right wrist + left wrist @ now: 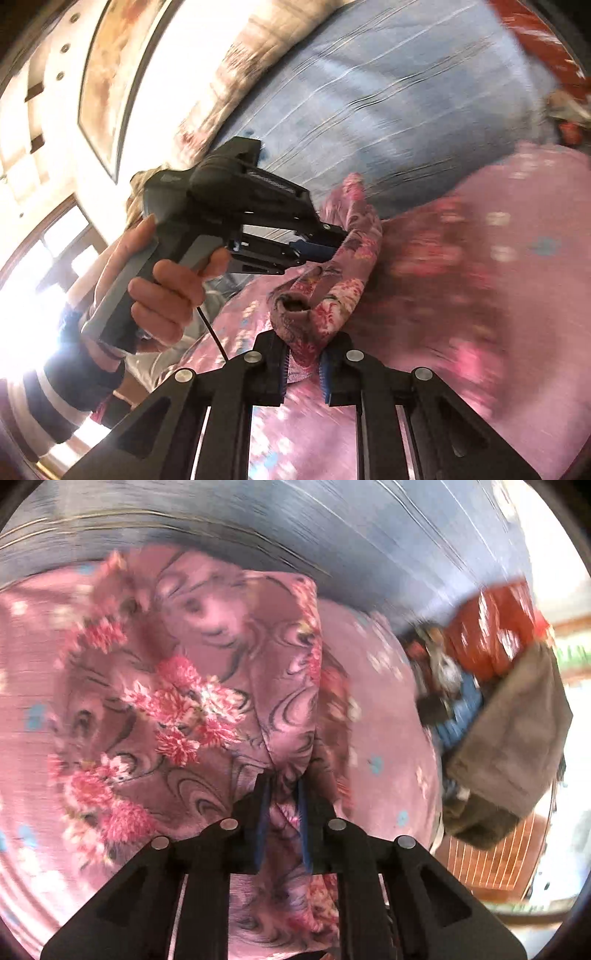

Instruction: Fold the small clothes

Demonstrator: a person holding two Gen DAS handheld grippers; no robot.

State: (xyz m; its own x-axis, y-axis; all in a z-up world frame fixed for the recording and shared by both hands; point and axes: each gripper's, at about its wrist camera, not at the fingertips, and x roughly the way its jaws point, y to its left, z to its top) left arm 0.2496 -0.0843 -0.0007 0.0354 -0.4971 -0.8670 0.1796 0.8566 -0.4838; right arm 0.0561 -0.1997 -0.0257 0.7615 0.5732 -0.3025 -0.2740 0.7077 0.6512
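A small pink garment with red flowers and dark swirls hangs lifted above a pink bed cover. My left gripper is shut on one edge of the garment; it also shows in the right wrist view, held in a hand. My right gripper is shut on another edge of the same garment. The cloth stretches between the two grippers. Both views are blurred by motion.
A blue sheet covers the bed beyond the pink cover. A pile of clothes lies at the right: a red piece, a brown piece, a blue piece. A framed picture hangs on the wall.
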